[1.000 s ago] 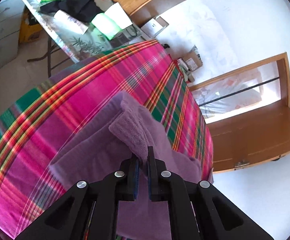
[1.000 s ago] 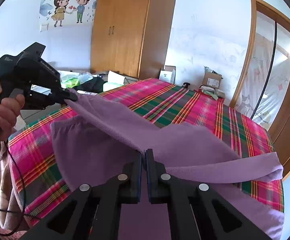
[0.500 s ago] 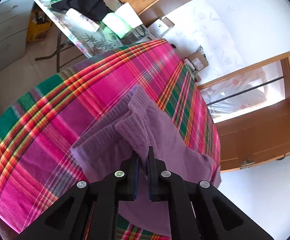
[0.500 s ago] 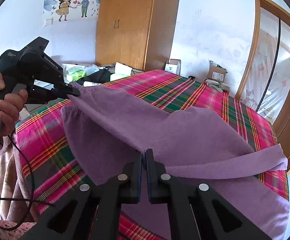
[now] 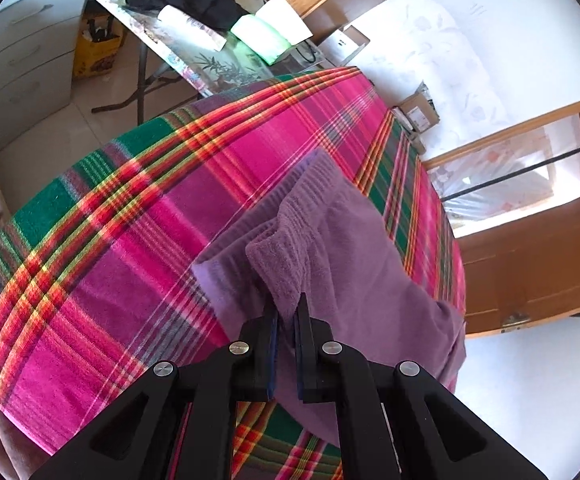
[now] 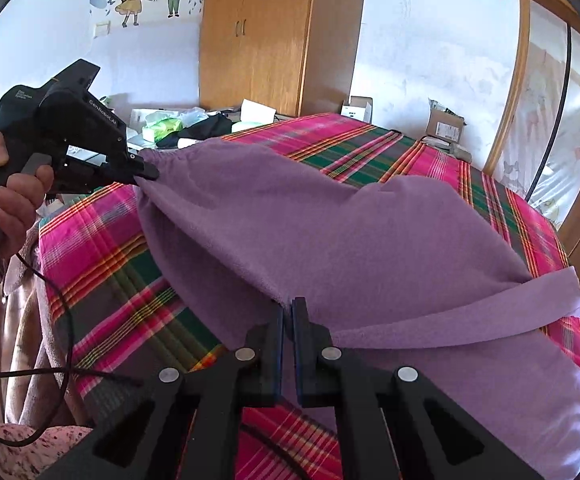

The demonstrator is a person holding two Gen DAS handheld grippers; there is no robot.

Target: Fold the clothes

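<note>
A purple fleece garment point(image 6: 330, 232) with an elastic waistband lies partly on the plaid bed cover point(image 6: 102, 240) and is lifted along one edge. My left gripper point(image 5: 286, 312) is shut on the waistband corner of the garment point(image 5: 350, 256); it also shows in the right wrist view point(image 6: 146, 172), held up at the left. My right gripper point(image 6: 288, 312) is shut on the garment's near edge. The raised layer stretches between both grippers above the lower layer.
The bed's near edge runs just below both grippers. A side table point(image 5: 194, 60) with black cloth, tissue packs and papers stands beyond the bed. A wooden wardrobe point(image 6: 258, 36), cardboard boxes point(image 6: 444, 126) and a wooden door point(image 5: 538, 264) line the room.
Both grippers have pulled back toward the bed's near edge with the garment's upper layer, which now stretches wider between them. Both stay shut.
</note>
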